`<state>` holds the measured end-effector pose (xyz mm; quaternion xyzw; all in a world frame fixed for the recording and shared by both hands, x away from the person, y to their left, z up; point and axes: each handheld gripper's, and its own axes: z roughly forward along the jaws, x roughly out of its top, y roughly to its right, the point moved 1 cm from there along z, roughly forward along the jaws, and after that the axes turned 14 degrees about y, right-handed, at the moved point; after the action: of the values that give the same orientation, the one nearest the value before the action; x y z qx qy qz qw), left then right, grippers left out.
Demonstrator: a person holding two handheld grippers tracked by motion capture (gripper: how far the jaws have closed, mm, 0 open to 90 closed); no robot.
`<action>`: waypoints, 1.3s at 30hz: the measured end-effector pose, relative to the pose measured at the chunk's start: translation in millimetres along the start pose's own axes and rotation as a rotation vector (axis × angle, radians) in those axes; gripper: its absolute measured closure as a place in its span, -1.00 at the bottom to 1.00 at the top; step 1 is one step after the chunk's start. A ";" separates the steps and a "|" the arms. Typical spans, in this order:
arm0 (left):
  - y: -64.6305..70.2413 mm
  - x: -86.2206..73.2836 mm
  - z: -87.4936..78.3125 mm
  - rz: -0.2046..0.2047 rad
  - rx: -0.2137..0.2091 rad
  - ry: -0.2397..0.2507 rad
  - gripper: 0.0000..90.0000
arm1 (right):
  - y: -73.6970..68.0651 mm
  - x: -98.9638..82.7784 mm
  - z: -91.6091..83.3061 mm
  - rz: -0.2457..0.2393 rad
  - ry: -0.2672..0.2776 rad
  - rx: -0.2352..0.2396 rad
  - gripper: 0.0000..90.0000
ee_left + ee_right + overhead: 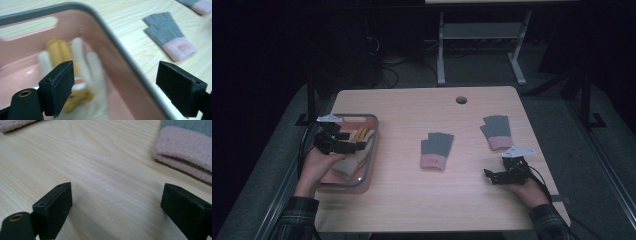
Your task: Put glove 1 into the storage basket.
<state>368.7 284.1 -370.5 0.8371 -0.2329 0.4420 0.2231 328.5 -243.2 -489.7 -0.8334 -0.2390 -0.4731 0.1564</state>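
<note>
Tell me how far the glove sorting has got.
Done: yellow and cream gloves lie in the pink bin. In hand: nothing; the left gripper hangs open over the bin, and the right gripper is open over bare table. Left: two grey-and-pink glove pairs, one mid-table, one near the right gripper.

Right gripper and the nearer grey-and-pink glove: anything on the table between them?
No. In the right gripper view, bare wood runs from the open right gripper to the glove's pink cuff; the high view agrees.
</note>
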 end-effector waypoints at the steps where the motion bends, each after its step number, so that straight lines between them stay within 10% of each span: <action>1: 3.4 1.2 1.3 0.004 -0.012 0.000 -0.68 | 0.0 0.0 0.0 0.001 0.000 0.000 -0.78; 19: 73.1 5.9 32.9 0.073 -0.144 0.001 -0.67 | 0.0 0.0 0.0 0.000 0.000 0.000 -0.78; 39: 128.3 -34.3 68.9 0.168 -0.220 -0.044 -0.66 | 0.0 0.0 0.0 -0.001 0.000 0.000 -0.78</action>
<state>320.0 149.2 -413.1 0.7947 -0.3538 0.4124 0.2705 328.5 -243.2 -489.7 -0.8334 -0.2393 -0.4730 0.1563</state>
